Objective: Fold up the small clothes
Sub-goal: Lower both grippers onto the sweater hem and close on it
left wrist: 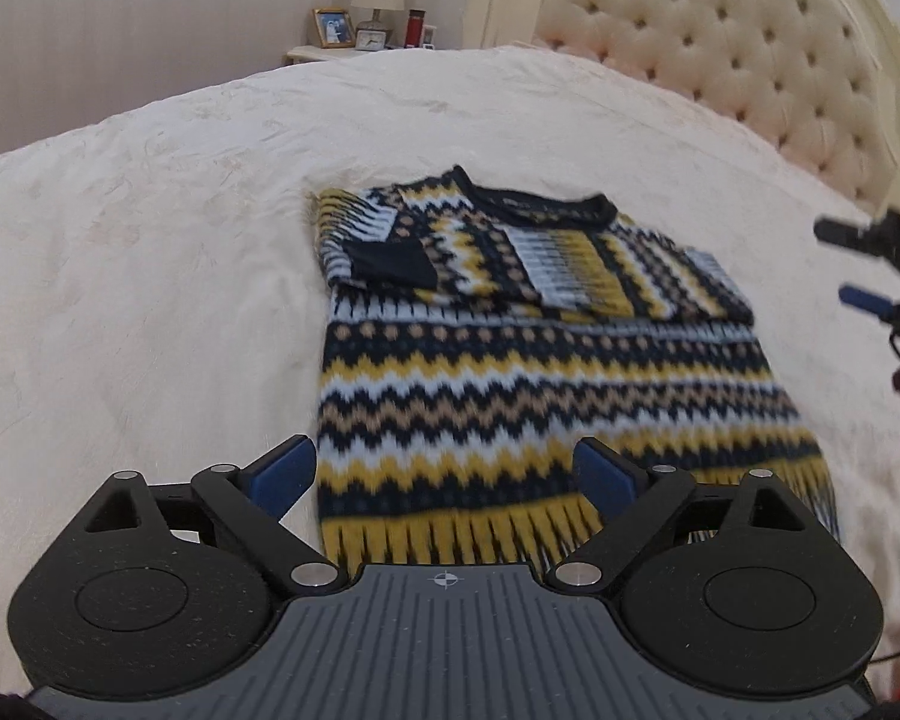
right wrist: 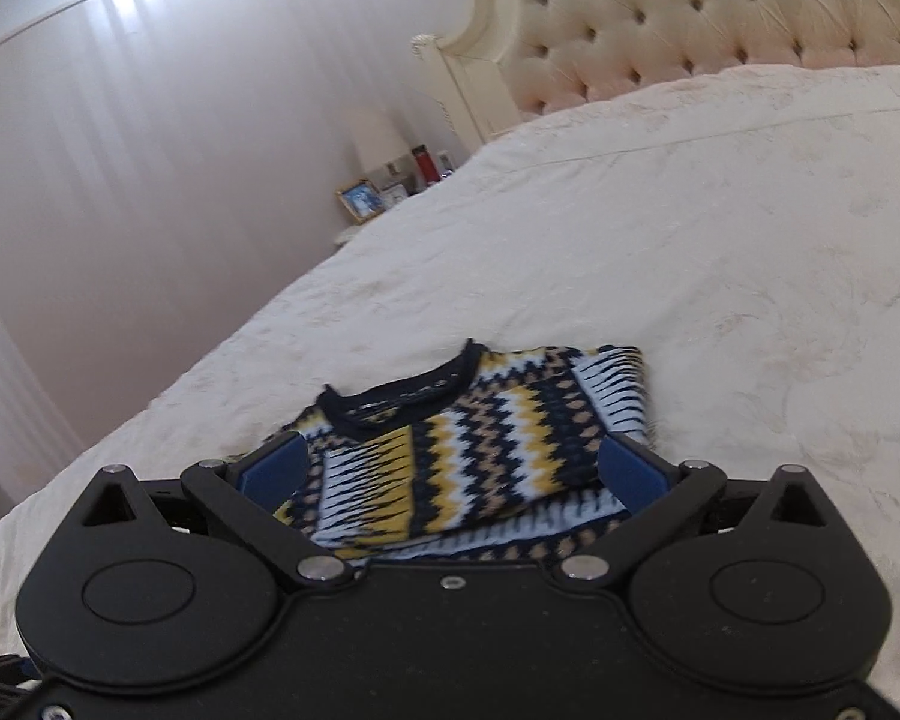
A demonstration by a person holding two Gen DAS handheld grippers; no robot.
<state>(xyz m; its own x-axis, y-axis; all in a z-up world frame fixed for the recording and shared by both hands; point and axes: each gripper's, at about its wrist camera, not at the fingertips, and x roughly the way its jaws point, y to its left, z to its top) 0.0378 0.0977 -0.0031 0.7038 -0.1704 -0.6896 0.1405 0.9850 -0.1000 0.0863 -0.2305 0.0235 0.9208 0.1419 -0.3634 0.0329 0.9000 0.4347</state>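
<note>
A small knitted sweater (left wrist: 540,372) with navy, yellow, white and tan zigzag bands lies flat on the cream bed cover (left wrist: 150,276). Both sleeves are folded in across its chest, the navy collar points to the headboard. My left gripper (left wrist: 447,474) is open and empty just above the fringed hem. My right gripper (right wrist: 453,468) is open and empty over the sweater's (right wrist: 480,432) side near the collar. The right gripper also shows at the right edge of the left wrist view (left wrist: 870,264).
A tufted cream headboard (left wrist: 750,48) stands at the far right. A nightstand (left wrist: 330,51) beyond the bed carries a lamp, a photo frame, a clock and a red bottle. Pale curtains (right wrist: 120,180) hang along the wall on the left.
</note>
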